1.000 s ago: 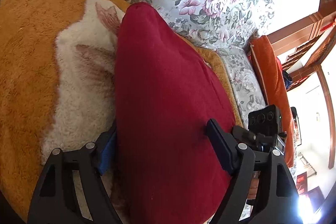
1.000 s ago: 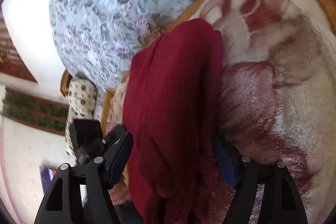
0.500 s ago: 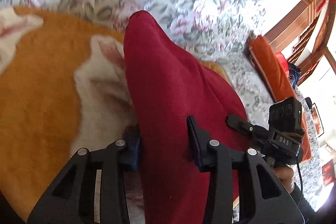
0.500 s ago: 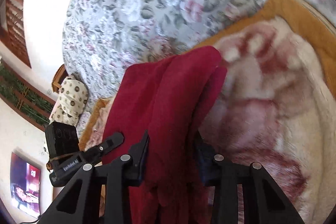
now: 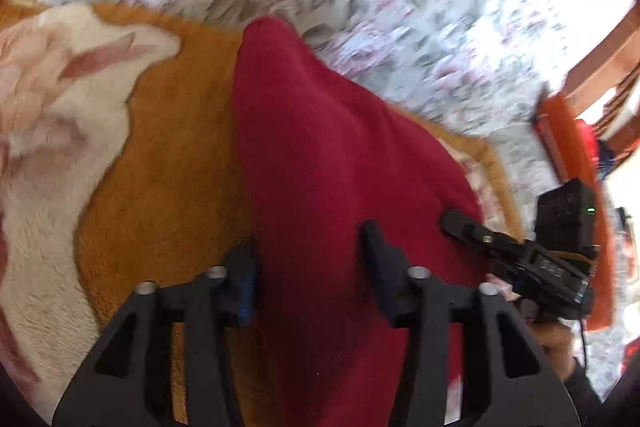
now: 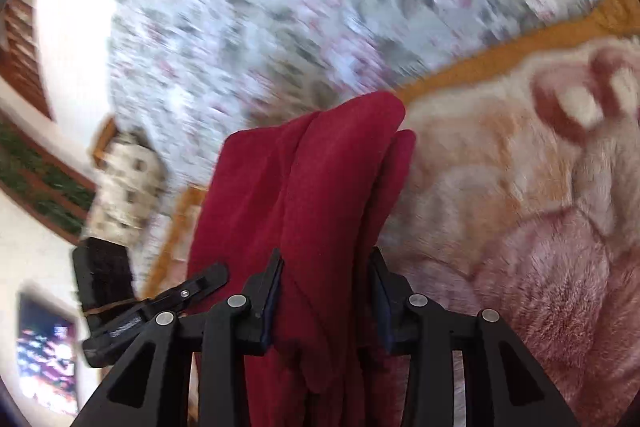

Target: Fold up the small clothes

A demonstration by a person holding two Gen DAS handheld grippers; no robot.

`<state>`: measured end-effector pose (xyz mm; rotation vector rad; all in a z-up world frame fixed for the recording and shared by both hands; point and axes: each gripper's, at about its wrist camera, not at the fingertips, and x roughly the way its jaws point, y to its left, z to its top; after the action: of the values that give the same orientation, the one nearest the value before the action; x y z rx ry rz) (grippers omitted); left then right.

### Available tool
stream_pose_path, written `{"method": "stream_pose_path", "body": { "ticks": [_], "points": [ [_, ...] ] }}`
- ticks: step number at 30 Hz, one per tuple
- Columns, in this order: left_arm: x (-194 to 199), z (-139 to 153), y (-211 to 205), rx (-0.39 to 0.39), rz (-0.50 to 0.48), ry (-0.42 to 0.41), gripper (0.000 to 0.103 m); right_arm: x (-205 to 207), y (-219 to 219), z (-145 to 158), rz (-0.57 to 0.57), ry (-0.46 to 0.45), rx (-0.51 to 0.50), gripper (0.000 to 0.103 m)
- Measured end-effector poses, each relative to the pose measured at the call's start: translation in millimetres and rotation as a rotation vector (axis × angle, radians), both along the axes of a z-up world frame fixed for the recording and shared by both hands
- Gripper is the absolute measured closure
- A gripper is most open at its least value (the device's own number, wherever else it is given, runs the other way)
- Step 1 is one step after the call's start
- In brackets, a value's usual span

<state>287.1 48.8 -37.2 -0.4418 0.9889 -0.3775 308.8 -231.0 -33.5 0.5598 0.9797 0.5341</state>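
The left gripper (image 5: 310, 263) and the right gripper (image 6: 326, 289) each have their fingers closed on the red garment (image 5: 320, 155), which is held over the orange fleece blanket (image 5: 176, 155).

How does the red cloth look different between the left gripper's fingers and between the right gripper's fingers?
In the left gripper, the red cloth is one smooth, broad surface. In the right gripper, the cloth is bunched into several long folds and looks narrower. Both grippers are closed on the cloth, above the orange blanket.
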Motion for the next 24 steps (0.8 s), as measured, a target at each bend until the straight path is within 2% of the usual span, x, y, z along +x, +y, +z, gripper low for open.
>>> {"method": "stream_pose_path", "body": {
  "ticks": [2, 5, 9, 11, 13, 14, 15, 17, 18, 19, 20, 22, 24],
  "points": [
    [-6.2, -0.6, 0.9, -0.017, 0.005, -0.040, 0.042, -5.0, -6.3, -8.9, -0.008, -0.034, 0.023, 0.060],
    [-11.3, 5.8, 4.3, -0.001, 0.012, -0.047, 0.042, -12.9, -15.1, -5.4, 0.003, -0.065, 0.026, 0.060],
    [-36.8, 38.9, 4.9, 0.080, 0.065, -0.175, 0.042, -39.8, -20.2, 30.2, 0.022, -0.201, -0.084, 0.060],
    [-54.7, 53.4, 0.0, 0.079, 0.050, -0.240, 0.042, -57.9, -12.6, 51.9, 0.062, -0.307, -0.172, 0.060],
    [-68.4, 59.4, -8.9, 0.062, 0.015, -0.288, 0.042, -72.5, 10.4, 69.3, 0.153, -0.430, -0.283, 0.060],
    [-68.0, 55.9, -15.2, 0.056, -0.015, -0.278, 0.042, -77.4, 25.7, 72.7, 0.216, -0.483, -0.349, 0.060],
    [-62.2, 45.5, -20.6, 0.056, -0.037, -0.233, 0.042, -78.3, 35.9, 71.1, 0.260, -0.505, -0.392, 0.060],
    [-49.9, 22.2, -25.0, 0.063, -0.038, -0.143, 0.043, -72.8, 55.1, 53.4, 0.337, -0.475, -0.496, 0.060],
    [-47.8, 15.4, -27.2, 0.063, -0.049, -0.135, 0.043, -67.7, 60.4, 38.6, 0.359, -0.432, -0.552, 0.059],
    [-48.2, 14.9, -31.0, 0.084, -0.059, -0.147, 0.043, -66.8, 60.0, 25.9, 0.375, -0.414, -0.571, 0.059],
    [-48.1, 16.6, -35.0, 0.113, -0.064, -0.145, 0.042, -70.6, 58.8, 20.8, 0.365, -0.457, -0.586, 0.059],
    [-47.4, 18.4, -41.6, 0.152, -0.081, -0.142, 0.038, -71.0, 56.3, 17.1, 0.343, -0.463, -0.576, 0.059],
    [-48.7, 19.7, -47.9, 0.163, -0.100, -0.149, 0.026, -70.3, 49.7, 13.3, 0.318, -0.454, -0.535, 0.059]
  ]
}}
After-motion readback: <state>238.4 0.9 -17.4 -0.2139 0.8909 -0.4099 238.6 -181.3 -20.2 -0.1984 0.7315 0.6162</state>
